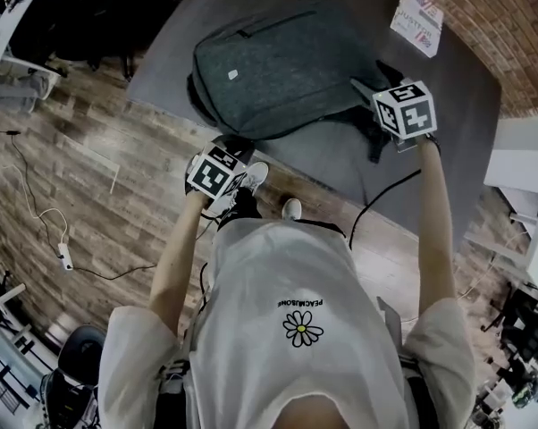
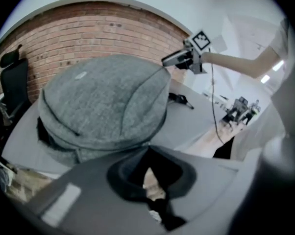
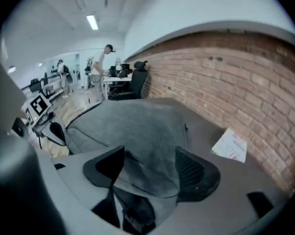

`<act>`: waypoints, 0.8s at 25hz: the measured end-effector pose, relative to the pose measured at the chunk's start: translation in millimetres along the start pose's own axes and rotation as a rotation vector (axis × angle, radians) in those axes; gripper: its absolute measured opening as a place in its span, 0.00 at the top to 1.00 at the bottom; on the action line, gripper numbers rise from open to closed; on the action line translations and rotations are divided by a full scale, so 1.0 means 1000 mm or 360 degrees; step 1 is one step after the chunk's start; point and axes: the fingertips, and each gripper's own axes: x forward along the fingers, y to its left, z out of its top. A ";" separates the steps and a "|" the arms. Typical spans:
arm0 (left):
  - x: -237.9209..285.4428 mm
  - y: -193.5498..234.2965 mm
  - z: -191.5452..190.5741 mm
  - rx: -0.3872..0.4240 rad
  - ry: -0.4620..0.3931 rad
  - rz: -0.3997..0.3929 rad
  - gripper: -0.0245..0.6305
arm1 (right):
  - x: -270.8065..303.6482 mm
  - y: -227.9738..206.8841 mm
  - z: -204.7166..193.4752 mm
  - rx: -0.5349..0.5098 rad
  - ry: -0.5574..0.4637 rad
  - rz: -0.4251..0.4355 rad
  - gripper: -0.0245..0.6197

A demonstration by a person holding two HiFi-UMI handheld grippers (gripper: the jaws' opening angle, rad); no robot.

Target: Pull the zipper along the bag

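Observation:
A grey backpack [image 1: 282, 65] lies flat on the grey table [image 1: 466, 96]. A thin zipper line [image 1: 264, 25] runs across its front; I cannot make out a pull. My left gripper [image 1: 236, 147] sits at the bag's near edge by the table's rim, jaws shut [image 2: 148, 179], and I see only floor through the slit between them. My right gripper [image 1: 365, 88] hovers at the bag's right side, open. In the right gripper view its two dark pads [image 3: 199, 173] stand wide apart over the bag's grey fabric [image 3: 137, 126], pressing on nothing. From the left gripper view it [image 2: 169, 60] shows just past the bag [image 2: 103, 102].
A printed leaflet [image 1: 418, 16] lies at the table's far right corner by the brick wall [image 3: 245, 82]. A black strap or cable [image 1: 376, 146] trails off the table to the right of the bag. Behind stand an office chair [image 3: 137, 80] and people at desks [image 3: 101, 62].

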 end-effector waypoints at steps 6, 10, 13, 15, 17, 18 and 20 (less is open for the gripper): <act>-0.004 0.001 -0.001 -0.0029 -0.0024 0.0068 0.96 | 0.012 -0.023 -0.030 0.0338 0.0177 0.0263 0.27; -0.001 -0.001 0.000 -0.0057 -0.0043 0.0126 0.96 | 0.017 -0.014 -0.036 0.0385 0.0217 0.0323 0.37; -0.001 -0.002 0.001 -0.0070 -0.0048 0.0165 0.96 | 0.017 -0.008 -0.038 0.0403 0.0231 0.0315 0.39; -0.003 -0.007 0.001 -0.0071 -0.0041 0.0163 0.95 | 0.017 -0.006 -0.039 0.0401 0.0234 0.0299 0.39; -0.001 -0.015 -0.001 -0.0047 -0.0027 0.0160 0.95 | 0.018 -0.006 -0.042 0.0388 0.0233 0.0280 0.40; 0.001 -0.020 -0.002 -0.0044 -0.0026 0.0157 0.95 | 0.018 -0.005 -0.044 0.0376 0.0237 0.0272 0.40; 0.005 -0.026 -0.004 -0.0108 -0.0049 0.0163 0.95 | 0.016 -0.001 -0.045 0.0352 0.0259 0.0264 0.41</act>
